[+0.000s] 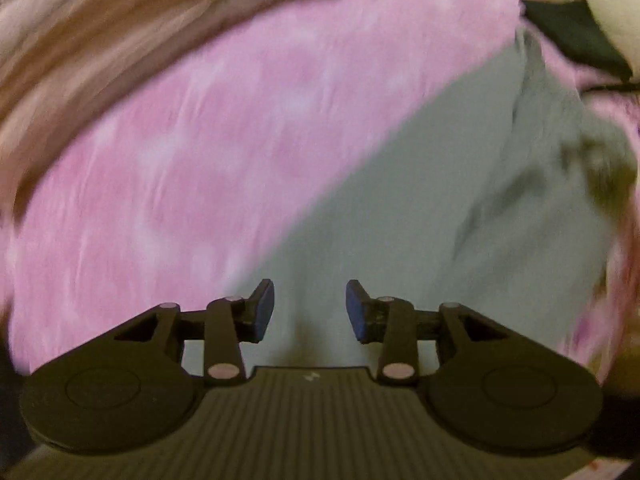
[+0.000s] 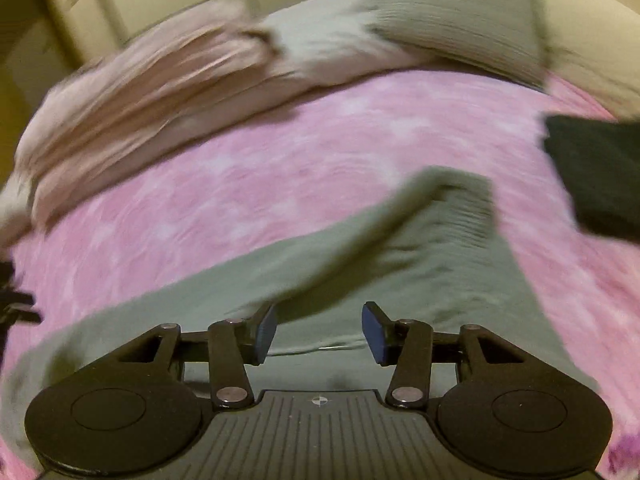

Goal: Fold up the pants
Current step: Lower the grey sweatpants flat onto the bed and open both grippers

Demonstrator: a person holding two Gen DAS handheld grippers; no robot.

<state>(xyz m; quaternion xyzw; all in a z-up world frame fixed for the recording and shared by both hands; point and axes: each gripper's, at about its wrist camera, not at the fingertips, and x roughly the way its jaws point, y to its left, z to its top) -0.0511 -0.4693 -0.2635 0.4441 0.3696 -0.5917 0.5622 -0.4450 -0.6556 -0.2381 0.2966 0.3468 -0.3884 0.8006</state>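
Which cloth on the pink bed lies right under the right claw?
The grey-green pants, spread flat beneath the open right claw. The black cloth lies off to the right; the beige bedding sits far behind.

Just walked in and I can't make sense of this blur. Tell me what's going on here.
A person is folding grey pants on a bed with a pink blanket, using a handheld claw in each hand. Right now both the left claw and the right claw are open above the grey fabric, gripping nothing. The pants lie partly folded and rumpled. Other clothes are piled at the far side, and a dark garment lies to the right.
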